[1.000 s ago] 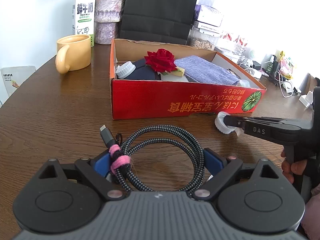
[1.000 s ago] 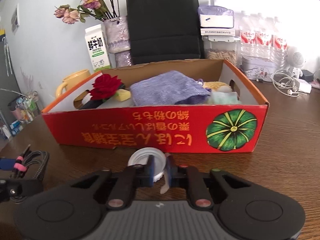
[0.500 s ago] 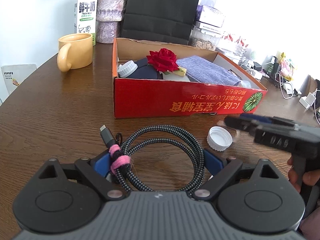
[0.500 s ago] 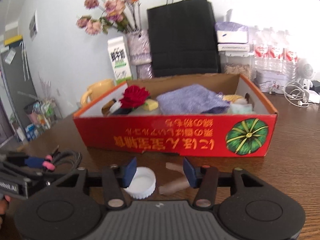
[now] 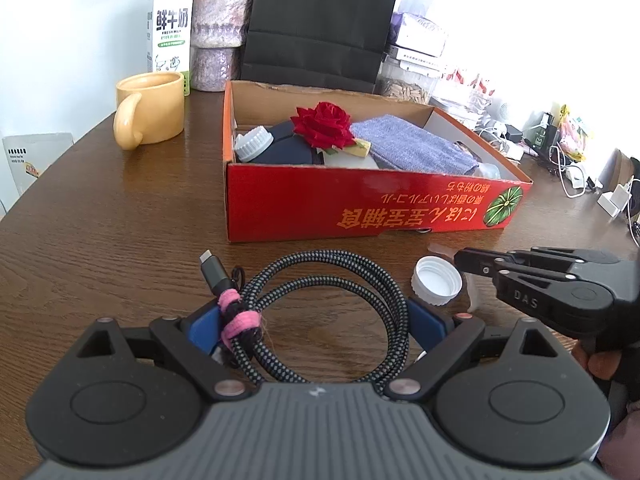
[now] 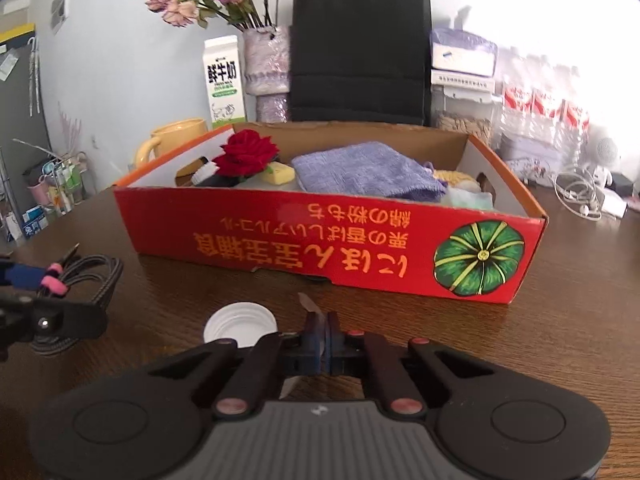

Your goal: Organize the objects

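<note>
A coiled braided cable [image 5: 320, 280] with a pink tie spans my left gripper [image 5: 316, 320], whose blue pads press on both sides of the coil. A white bottle cap [image 5: 436, 284] lies open side up on the wooden table, just left of my right gripper [image 5: 460, 260]. In the right wrist view that gripper [image 6: 320, 320] is shut on a thin translucent strip [image 6: 306, 304] that sticks out past the pads, and the cap [image 6: 240, 324] lies apart from it. Behind stands a red cardboard box [image 5: 360, 204] holding a red rose [image 5: 324, 124], a purple cloth [image 5: 408, 148] and a white-capped bottle [image 5: 256, 144].
A yellow mug [image 5: 152, 112], a milk carton [image 5: 168, 28], a vase [image 5: 218, 32] and a black paper bag [image 5: 320, 20] stand behind and left of the box. Chargers and cords [image 5: 576, 176] clutter the table's right side. A hand [image 5: 600, 364] holds the right gripper.
The right gripper opened and let go of the white cap, which now lies on the table. It then shut again on the thin strip just right of the cap. The left gripper stayed put.
</note>
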